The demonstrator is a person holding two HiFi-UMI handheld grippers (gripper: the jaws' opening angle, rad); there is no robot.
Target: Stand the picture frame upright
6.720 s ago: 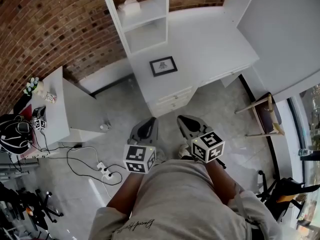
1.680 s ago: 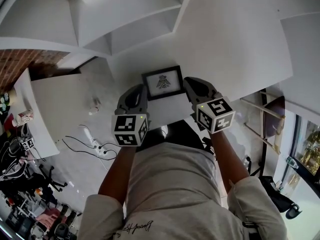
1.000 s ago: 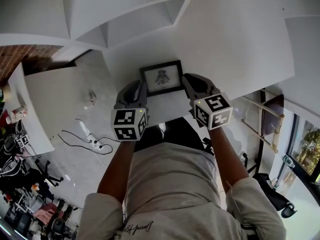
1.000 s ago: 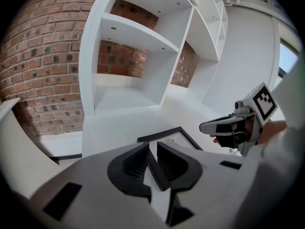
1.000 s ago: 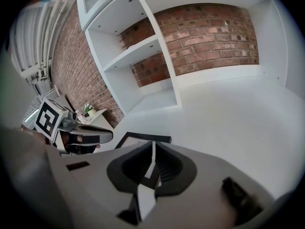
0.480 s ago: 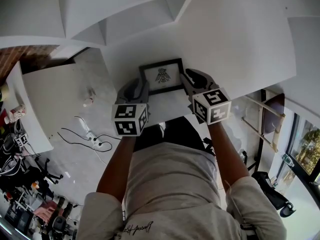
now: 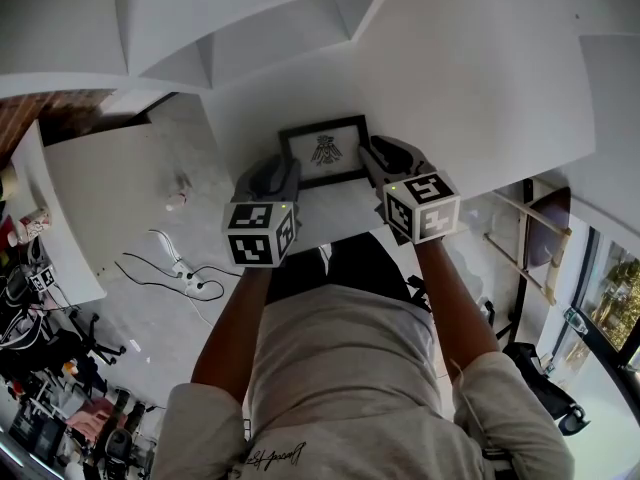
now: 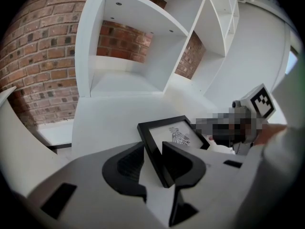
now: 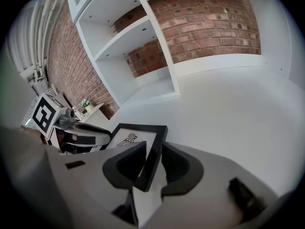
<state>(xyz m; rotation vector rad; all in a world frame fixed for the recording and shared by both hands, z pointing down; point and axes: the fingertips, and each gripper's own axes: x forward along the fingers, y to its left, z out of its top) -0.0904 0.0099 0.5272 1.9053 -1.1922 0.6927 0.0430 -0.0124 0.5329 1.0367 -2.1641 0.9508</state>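
Fingers (image 8: 125, 165) of the left gripper (image 8: 153, 151) stand apart and have just been opening. The left edge of the picture frame (image 8: 172, 136) runs down through the gap between them. A strip of white shows between the outer finger and the black moulding, so the pads do not press on it. The inner finger sits just beside the frame's face.

Fingers (image 9: 178, 168) of the right gripper (image 9: 153, 150) are closer together. The frame's right edge is between them. One pad overlaps the front of the moulding and the other lies against its back, so they look closed on it.

From the head view the frame (image 7: 323, 151) sits squarely between the two sets of fingertips, left gripper (image 7: 283, 175) on one side and right gripper (image 7: 374, 158) on the other.

The frame has a thin black rectangular moulding round a white sheet. A small dark winged figure is printed a little above the middle of the sheet. The frame is tilted, its face turned up towards the person and its top edge farther from the fingers than its bottom edge. The grippers hide its lower corners, so whether it rests on the white desk top (image 9: 228, 104) cannot be told.

Beyond the fingertips the desk top runs to a white shelf unit (image 8: 128, 56) with open compartments. A brick wall (image 9: 209, 27) stands behind it.
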